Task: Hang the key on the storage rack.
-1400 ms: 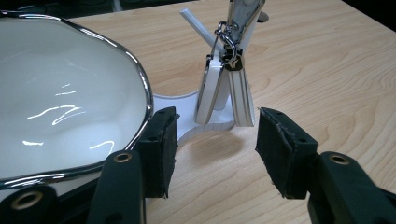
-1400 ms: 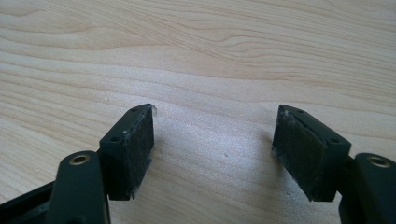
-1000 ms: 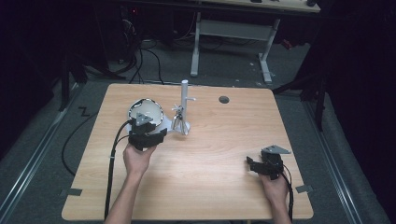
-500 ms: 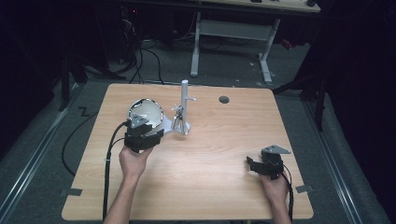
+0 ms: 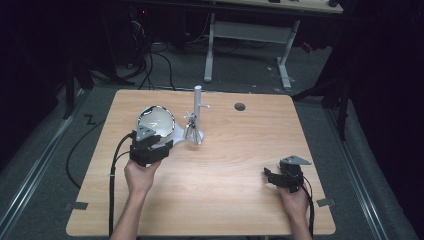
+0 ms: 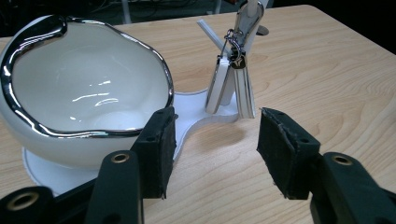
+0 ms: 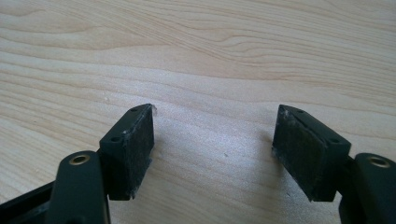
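Note:
A white bowl with a chrome rim (image 5: pixel 156 122) (image 6: pixel 88 88) sits on one end of a white base (image 6: pixel 191 112) at the table's left middle. On the base's other end stands a white post (image 5: pixel 198 107), with a bunch of keys and white tags (image 5: pixel 191 127) (image 6: pixel 231 79) hanging from it. My left gripper (image 5: pixel 152 145) (image 6: pixel 215 149) is just in front of the bowl's near side, open, with nothing between its jaws. My right gripper (image 5: pixel 272 177) (image 7: pixel 215 149) rests low over bare wood near the front right, also open with nothing between its pads.
The wooden table (image 5: pixel 225 165) has a round cable hole (image 5: pixel 240 106) toward the back. Tape marks (image 5: pixel 77 206) lie at its front corners. Black cables trail off the left edge. Beyond the far edge a desk frame stands on dark floor.
My left gripper has shifted slightly left and toward the near edge, away from the bowl. The bowl, the stand and my right gripper have not moved.

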Demonstrator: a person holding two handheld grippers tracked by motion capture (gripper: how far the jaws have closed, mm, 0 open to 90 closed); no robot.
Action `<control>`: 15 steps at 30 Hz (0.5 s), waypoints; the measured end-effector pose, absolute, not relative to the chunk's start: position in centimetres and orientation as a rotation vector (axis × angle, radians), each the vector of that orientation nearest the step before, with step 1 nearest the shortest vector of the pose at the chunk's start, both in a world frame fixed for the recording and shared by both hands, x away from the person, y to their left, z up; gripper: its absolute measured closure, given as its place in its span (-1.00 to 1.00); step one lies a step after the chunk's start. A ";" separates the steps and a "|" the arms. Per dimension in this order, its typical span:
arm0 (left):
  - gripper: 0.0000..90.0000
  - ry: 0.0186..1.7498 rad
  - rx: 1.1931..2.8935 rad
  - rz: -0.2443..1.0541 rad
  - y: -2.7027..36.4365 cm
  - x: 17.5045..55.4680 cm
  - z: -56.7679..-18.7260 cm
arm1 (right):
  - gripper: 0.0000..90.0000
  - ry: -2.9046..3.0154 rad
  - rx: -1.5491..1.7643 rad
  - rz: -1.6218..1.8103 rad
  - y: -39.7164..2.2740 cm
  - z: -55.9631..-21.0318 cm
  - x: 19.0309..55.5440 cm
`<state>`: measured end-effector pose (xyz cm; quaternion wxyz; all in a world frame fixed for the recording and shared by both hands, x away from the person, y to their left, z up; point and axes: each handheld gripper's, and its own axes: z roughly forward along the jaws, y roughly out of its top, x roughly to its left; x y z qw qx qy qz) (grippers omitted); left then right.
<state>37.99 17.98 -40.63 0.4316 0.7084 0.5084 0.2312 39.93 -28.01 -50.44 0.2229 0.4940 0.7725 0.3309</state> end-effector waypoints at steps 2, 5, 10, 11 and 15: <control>0.04 1.270 1.758 0.578 18.1 37.8 -40.6 | -0.35 2.133 1.364 0.914 -28.0 -50.4 39.9; 0.04 1.271 1.751 0.584 18.3 37.5 -40.6 | -0.35 2.133 1.362 0.914 -28.0 -50.4 39.9; 0.04 1.282 1.749 0.584 18.7 37.3 -40.7 | -0.35 2.133 1.362 0.914 -28.0 -50.4 39.9; 0.04 1.285 1.745 0.585 18.8 37.2 -40.7 | -0.35 2.133 1.362 0.914 -28.0 -50.4 39.9; 0.04 1.288 1.742 0.592 19.1 36.8 -40.8 | -0.35 2.133 1.362 0.914 -28.0 -50.4 39.9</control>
